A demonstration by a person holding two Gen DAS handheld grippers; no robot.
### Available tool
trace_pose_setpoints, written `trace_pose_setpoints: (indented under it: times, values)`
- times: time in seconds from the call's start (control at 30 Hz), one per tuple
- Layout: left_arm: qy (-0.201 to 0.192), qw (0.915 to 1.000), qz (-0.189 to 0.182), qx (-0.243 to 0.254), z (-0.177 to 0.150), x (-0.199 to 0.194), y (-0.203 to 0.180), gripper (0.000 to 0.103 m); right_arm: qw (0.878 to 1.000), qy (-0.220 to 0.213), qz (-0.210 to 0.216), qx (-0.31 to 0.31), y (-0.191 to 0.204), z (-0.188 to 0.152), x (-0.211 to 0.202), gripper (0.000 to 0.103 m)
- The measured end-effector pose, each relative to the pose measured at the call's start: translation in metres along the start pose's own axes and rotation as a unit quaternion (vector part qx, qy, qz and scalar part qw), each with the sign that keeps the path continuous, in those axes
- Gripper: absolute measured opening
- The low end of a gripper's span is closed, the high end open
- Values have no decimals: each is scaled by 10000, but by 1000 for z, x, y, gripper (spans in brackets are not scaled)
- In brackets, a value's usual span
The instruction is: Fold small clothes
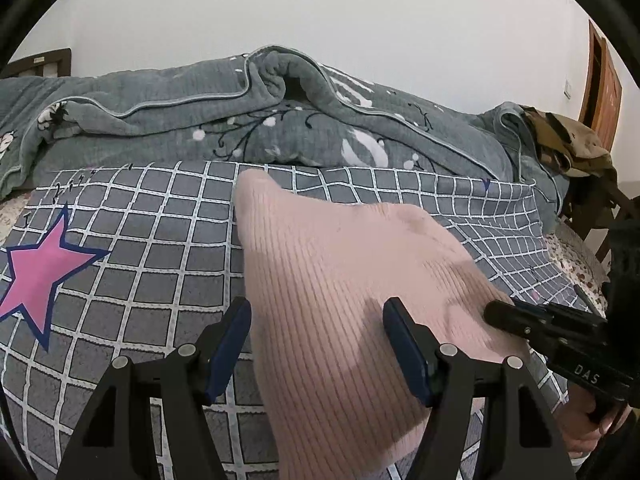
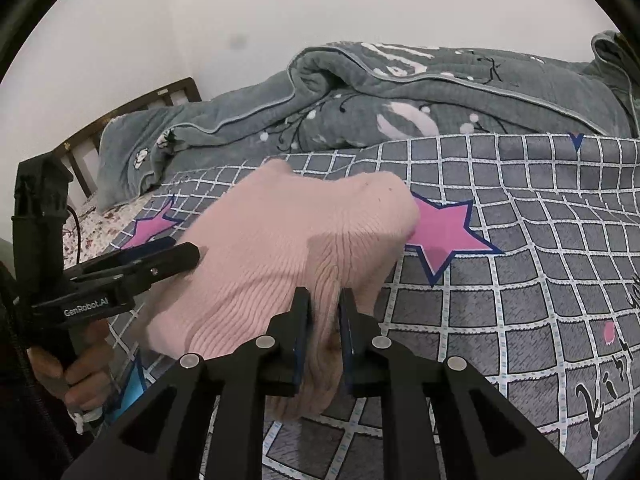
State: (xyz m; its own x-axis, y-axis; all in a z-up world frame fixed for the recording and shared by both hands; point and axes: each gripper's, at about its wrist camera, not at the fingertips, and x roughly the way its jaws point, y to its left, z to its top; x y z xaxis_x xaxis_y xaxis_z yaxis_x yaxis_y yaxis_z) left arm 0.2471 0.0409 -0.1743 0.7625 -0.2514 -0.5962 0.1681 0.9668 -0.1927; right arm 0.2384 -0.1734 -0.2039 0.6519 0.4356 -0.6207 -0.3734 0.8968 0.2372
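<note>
Left wrist view, read left to right: left gripper (image 1: pixel 316 354) stands wide open, its two blue-padded fingers (image 1: pixel 228 350) straddling the near part of a pink ribbed knit garment (image 1: pixel 344 264) without pressing on it; cloth passes between them but is not pinched. Right gripper (image 1: pixel 504 316) enters from the right edge, tip touching the garment's right border. Right wrist view: left gripper (image 2: pixel 176 250) comes in from the left beside the garment's left edge, a hand (image 2: pixel 80 376) on its handle; centre, right gripper (image 2: pixel 326 340) set narrow, with a bunched fold of the garment (image 2: pixel 280 232) between its pads, apparently held. Garment runs away from both grippers, long axis near to far, leaning left in the left view; near end lifted, far end resting on the bedcover. Judgement: right gripper is the one engaged; left is nearer the free left edge and would have to close there before any fold. Surface: grey checked bedcover (image 1: pixel 160 264) with pink stars (image 1: pixel 36 276), soft, likely to drag. Beyond: rumpled grey quilt (image 1: pixel 224 120), wooden headboard (image 2: pixel 132 108), plain pale wall (image 1: pixel 320 8), wooden door (image 1: pixel 604 92) at far right.
</note>
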Motion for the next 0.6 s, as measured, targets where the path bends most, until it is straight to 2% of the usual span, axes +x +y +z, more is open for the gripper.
trace_pose_setpoints:
  times: [0.17, 0.43, 0.5, 0.6]
  values:
    - [-119, 9999, 34, -100, 4, -1, 3, 67, 9999, -99, 55, 5, 1, 4, -3, 16]
    - [-471, 9975, 435, -303, 20, -7, 21, 67, 9993, -319, -62, 167, -3, 14, -7, 22]
    - [-529, 9964, 572, -345, 26, -7, 27, 67, 9989, -387, -92, 234, -5, 18, -8, 29]
    - [-610, 9942, 801, -382, 31, -6, 36, 65, 9983, -459, -235, 275, -5, 23, -8, 33]
